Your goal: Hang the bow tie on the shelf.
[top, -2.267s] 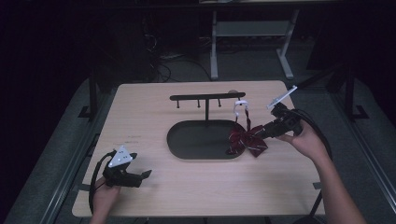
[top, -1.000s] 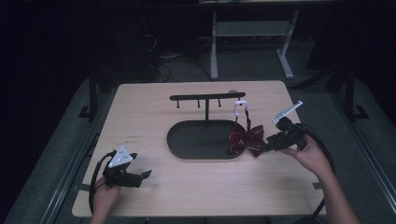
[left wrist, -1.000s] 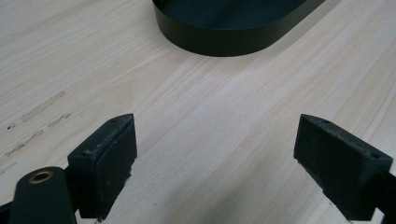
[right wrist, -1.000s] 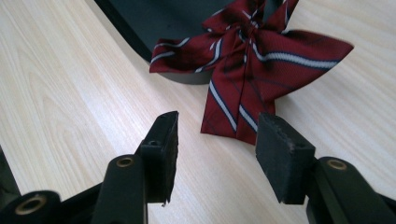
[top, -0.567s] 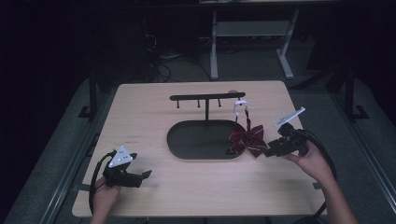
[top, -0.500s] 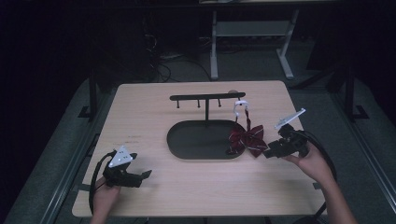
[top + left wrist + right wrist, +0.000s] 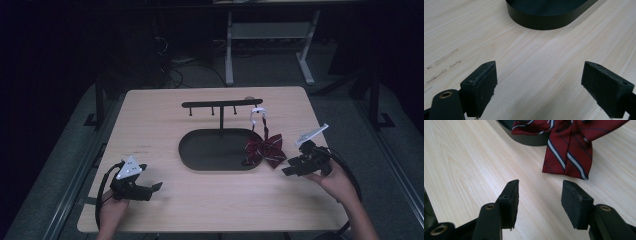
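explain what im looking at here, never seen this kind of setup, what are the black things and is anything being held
A person sits at a wooden table holding a two-jawed tool in each hand. The high view looks down from above; the other two pictures come from cameras riding on the tools. The left claw rests open near the table's front edge. The right claw is open too, holding nothing, beside a red striped bow tie. The tie hangs by its white strap from a black hook stand and drapes over the rim of its oval base.
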Available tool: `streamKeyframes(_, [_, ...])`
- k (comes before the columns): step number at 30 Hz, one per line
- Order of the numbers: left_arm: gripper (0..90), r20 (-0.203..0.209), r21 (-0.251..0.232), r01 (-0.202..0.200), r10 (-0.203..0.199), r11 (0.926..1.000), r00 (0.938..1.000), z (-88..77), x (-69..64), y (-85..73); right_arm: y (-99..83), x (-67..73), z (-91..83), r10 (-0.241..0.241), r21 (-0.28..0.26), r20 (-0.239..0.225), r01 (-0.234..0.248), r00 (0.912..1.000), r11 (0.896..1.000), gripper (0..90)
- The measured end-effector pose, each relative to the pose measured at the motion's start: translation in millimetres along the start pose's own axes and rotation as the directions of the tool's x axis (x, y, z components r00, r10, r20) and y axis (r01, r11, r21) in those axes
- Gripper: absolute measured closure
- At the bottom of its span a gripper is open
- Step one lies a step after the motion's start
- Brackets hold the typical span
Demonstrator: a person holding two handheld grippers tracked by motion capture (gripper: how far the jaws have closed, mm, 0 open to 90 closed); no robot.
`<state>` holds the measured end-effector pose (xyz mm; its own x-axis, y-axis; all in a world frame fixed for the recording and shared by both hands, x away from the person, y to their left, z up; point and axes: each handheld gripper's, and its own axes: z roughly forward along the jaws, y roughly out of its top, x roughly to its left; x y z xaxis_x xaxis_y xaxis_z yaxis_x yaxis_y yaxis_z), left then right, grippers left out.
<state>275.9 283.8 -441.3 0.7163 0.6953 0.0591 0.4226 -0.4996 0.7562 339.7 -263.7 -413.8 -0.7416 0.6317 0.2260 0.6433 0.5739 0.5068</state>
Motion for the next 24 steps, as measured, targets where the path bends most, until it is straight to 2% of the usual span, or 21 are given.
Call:
streamKeyframes(8, [13.2,-0.001,0.003,-0.007,0.007,1.0000,1.0000,0.1,0.3,0.1,-12.0,3.7,1.0,0.009,-0.011,-0.006,-0.010,0.9999,1.000,47.4])
streamKeyframes(14, [13.2,0.000,0.000,0.002,-0.002,1.0000,1.0000,0.0,-0.6,0.0,-18.3,9.0,4.0,-0.004,-0.028,-0.005,0.004,1.0000,1.000,47.1])
streamKeyframes(17, [13.2,-0.001,0.001,0.000,0.000,1.0000,1.0000,0.0,0.1,0.1,-22.1,13.1,7.4,-0.010,-0.025,0.001,0.010,0.9999,1.000,46.7])
streamKeyframes(20, [13.2,0.000,-0.001,0.001,-0.001,1.0000,1.0000,0.1,0.1,0.1,-25.9,18.1,8.2,-0.002,-0.043,-0.005,0.001,1.0000,0.999,45.9])
streamKeyframes(24, [13.2,-0.002,-0.003,0.000,0.000,1.0000,1.0000,-0.2,0.3,0.5,-32.7,26.0,10.5,-0.007,-0.066,0.012,0.008,0.9999,0.998,43.4])
